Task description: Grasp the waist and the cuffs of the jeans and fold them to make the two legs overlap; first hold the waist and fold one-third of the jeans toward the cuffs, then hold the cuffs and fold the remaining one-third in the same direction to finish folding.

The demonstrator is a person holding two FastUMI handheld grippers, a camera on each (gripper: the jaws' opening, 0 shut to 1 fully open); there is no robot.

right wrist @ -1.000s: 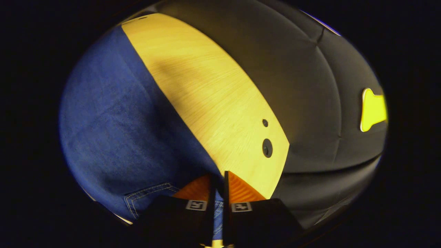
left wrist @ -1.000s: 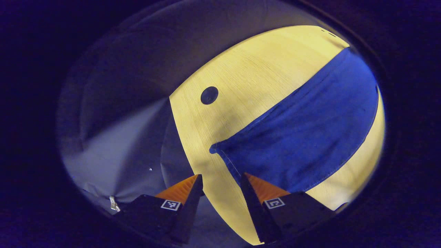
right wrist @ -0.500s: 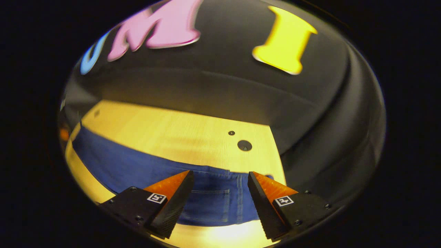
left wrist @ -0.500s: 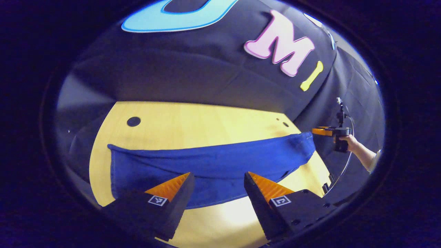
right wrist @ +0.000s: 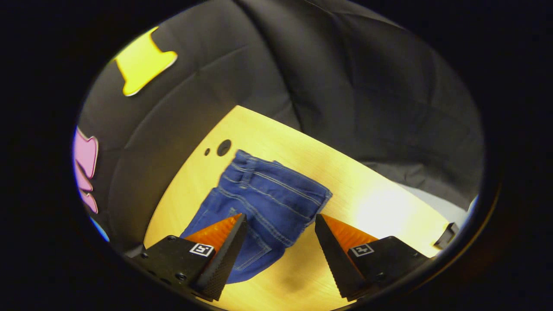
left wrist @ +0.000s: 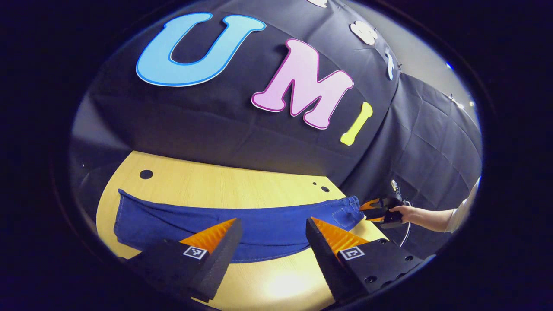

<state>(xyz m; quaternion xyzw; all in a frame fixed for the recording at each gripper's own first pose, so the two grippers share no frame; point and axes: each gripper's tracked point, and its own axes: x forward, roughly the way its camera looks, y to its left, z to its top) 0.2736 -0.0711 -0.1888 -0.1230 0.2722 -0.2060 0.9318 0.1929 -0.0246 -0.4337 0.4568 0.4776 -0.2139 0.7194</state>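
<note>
Lying flat on the tabletop, the jeans look already doubled leg over leg, though that is hard to confirm. Both left tongs and right tongs gape wide, empty. The waist sits just ahead of the right tongs; next, grip it and carry it toward the cuffs.

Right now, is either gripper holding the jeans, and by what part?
Nothing is held: the left gripper and right gripper hover open above the jeans.

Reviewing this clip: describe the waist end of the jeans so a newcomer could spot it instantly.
Start at the light wooden table in front of the black cloth wall. The blue jeans stretch across it; the waist end lies beside two dark holes, marked by pale stitching and a pocket, unlike the plain legs.
</note>
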